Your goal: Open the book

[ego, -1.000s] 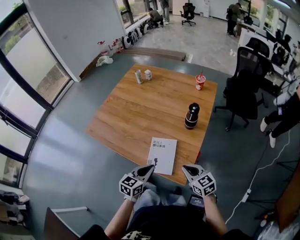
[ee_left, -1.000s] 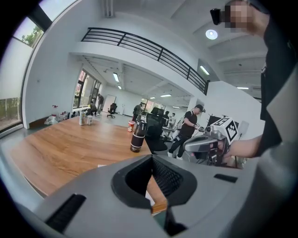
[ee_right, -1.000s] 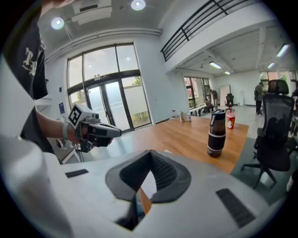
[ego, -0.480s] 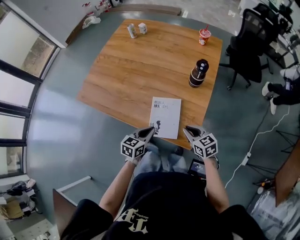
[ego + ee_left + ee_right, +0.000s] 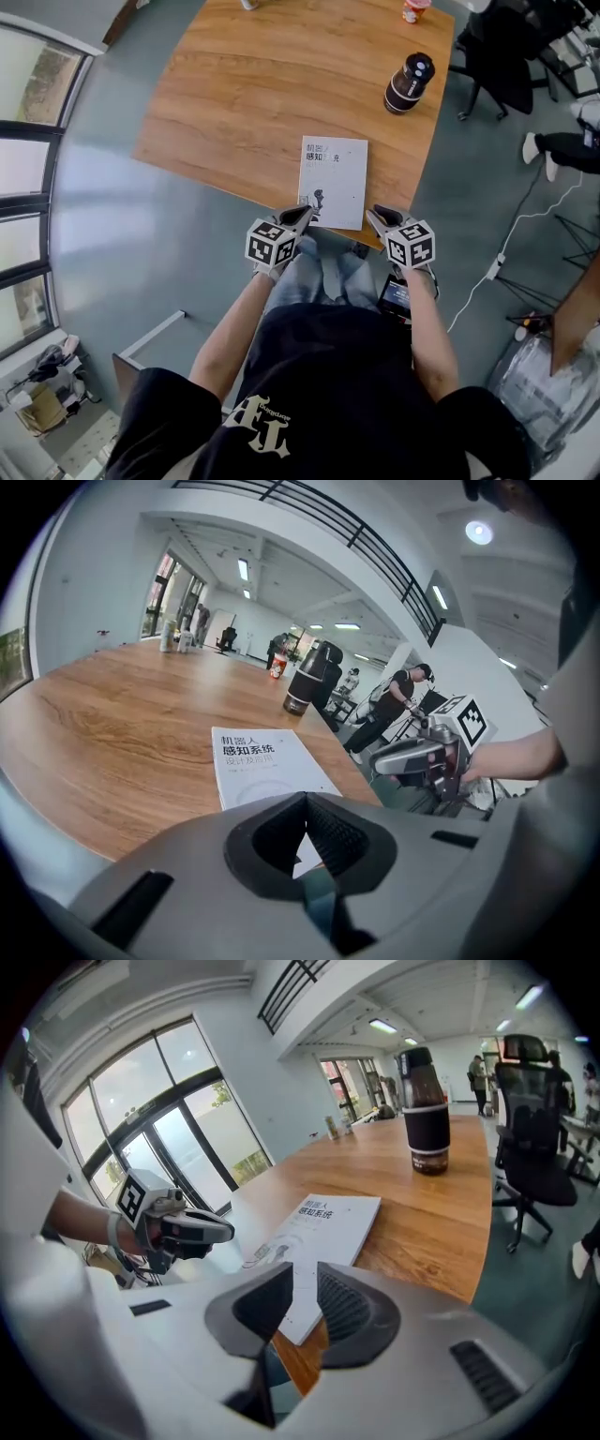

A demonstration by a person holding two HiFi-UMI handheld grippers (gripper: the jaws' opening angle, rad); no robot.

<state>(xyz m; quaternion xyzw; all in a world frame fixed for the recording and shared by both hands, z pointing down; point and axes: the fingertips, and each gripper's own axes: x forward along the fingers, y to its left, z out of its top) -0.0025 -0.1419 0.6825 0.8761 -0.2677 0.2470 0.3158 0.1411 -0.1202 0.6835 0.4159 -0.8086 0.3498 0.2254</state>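
A white closed book (image 5: 333, 181) with dark print on its cover lies flat at the near edge of the wooden table (image 5: 234, 94). My left gripper (image 5: 305, 211) hovers at the book's near left corner, jaws shut with nothing between them. My right gripper (image 5: 375, 214) hovers just off the near right corner, its pads a narrow gap apart and empty. In the left gripper view the book (image 5: 262, 761) lies just beyond the shut gripper (image 5: 305, 799). In the right gripper view the book (image 5: 323, 1227) shows through the gap of the gripper (image 5: 305, 1274). Neither gripper touches the book.
A tall dark bottle (image 5: 409, 82) stands on the table beyond the book, to the right. A red cup (image 5: 414, 9) sits at the far edge. A black office chair (image 5: 506, 56) stands right of the table. A phone (image 5: 394, 295) rests on the person's lap.
Both grippers have sunk toward the table's near edge and now flank the book's near corners. The head view has tilted further down. The book has not moved.
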